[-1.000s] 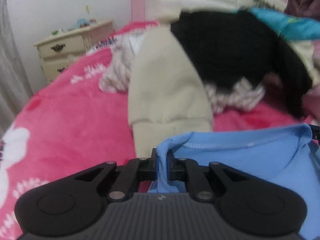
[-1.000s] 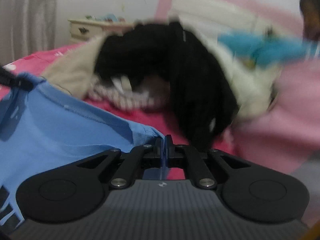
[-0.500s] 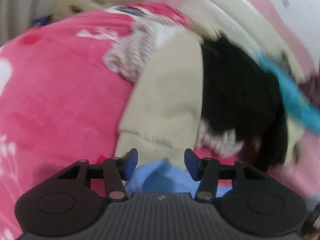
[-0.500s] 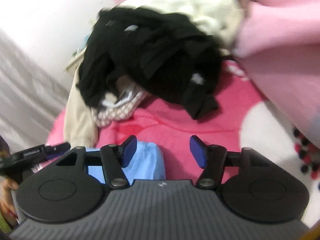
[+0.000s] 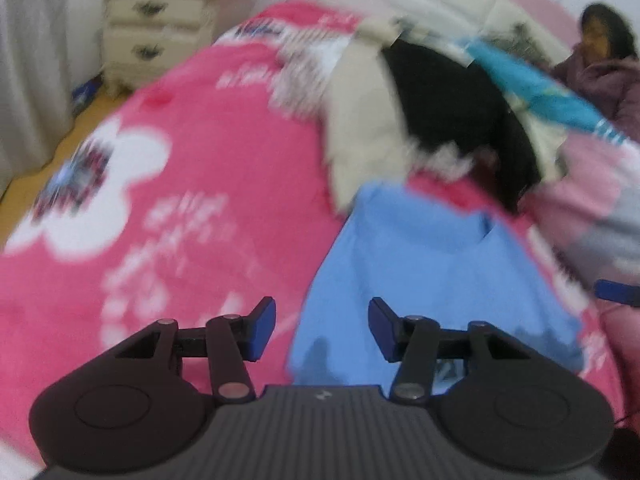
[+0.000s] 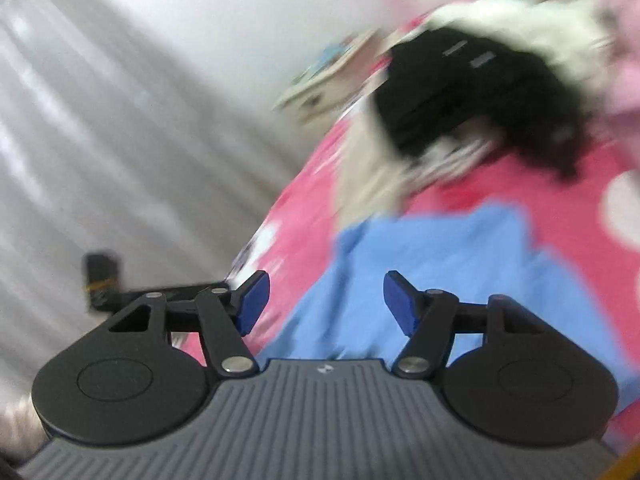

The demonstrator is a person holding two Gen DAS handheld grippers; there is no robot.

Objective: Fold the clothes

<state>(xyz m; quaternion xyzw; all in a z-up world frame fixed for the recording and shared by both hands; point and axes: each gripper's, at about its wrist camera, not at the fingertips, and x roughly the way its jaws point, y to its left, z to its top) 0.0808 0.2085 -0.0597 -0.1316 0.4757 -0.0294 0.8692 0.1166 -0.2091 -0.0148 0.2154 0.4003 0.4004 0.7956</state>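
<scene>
L wrist: left gripper (image 5: 322, 330) above the bed, jaws apart and closing, nothing btwn the pads. Blue shirt (image 5: 432, 280) lay flat on pink blanket (image 5: 180, 200), just below clothes pile (image 5: 432, 104). Nightstand (image 5: 160, 24) top left.

R wrist: right gripper (image 6: 326, 306) tilted, jaws spread and opening, empty. Shirt (image 6: 460, 256) lay under it on blanket (image 6: 312, 196); pile (image 6: 472, 96) beyond. View blurred.
</scene>
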